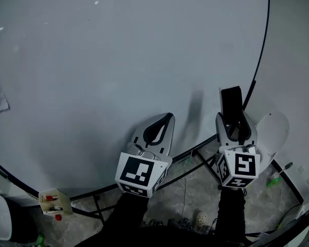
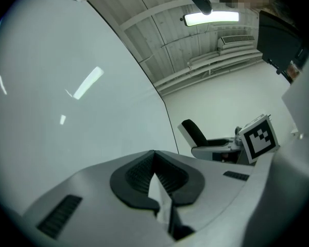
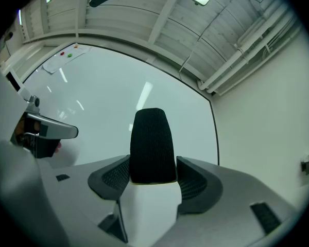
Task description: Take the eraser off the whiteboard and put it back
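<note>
The right gripper [image 1: 232, 118] clamps the black eraser [image 1: 231, 100] between its fingers, hiding its lower end. The left gripper's [image 1: 165, 119] fingers meet, empty.

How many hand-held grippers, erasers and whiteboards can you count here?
hand-held grippers: 2 (left hand-held gripper, right hand-held gripper)
eraser: 1
whiteboard: 1
Total: 4

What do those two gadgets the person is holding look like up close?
Both the left gripper and right gripper have pale grey plastic shells tapering to jaws lined with black ribbed pads. Each carries a white cube with black square markers. The sleeves are dark.
</note>
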The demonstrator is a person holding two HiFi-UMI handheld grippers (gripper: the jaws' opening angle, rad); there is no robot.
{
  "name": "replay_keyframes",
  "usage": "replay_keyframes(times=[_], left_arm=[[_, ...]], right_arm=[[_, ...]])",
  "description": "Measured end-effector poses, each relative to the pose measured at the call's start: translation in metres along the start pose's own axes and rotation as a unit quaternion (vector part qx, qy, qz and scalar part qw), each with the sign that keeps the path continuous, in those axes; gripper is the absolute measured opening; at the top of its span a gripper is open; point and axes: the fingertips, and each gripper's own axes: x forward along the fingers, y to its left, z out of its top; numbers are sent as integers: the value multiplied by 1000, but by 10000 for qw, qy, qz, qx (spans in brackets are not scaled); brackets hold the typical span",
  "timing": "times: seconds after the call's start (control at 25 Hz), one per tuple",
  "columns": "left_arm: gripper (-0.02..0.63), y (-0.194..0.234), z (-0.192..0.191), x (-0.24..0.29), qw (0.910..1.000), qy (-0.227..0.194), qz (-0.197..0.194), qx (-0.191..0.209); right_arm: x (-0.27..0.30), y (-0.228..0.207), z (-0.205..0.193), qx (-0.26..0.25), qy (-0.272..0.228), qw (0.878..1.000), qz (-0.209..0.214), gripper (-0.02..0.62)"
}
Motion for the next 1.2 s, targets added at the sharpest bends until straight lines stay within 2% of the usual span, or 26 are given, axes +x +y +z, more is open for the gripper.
replay_keyframes(times=[0.16,0.32,0.8,1.2], left_arm=[[6,-4,-11,30,9992,70,390,-64],[6,-17,-15,65,9970,149,756,116],[6,-62,-29,154,9910,292,1292,190],[6,-78,-29,180,9834,362,1751,318]], right_arm=[[21,-31,-11,-37,-57,9996,284,279],[43,-72,-28,-36,0,9987,512,279],[89,-187,-71,323,33,9969,723,281],[127,-243,-84,617,-27,9943,870,279]])
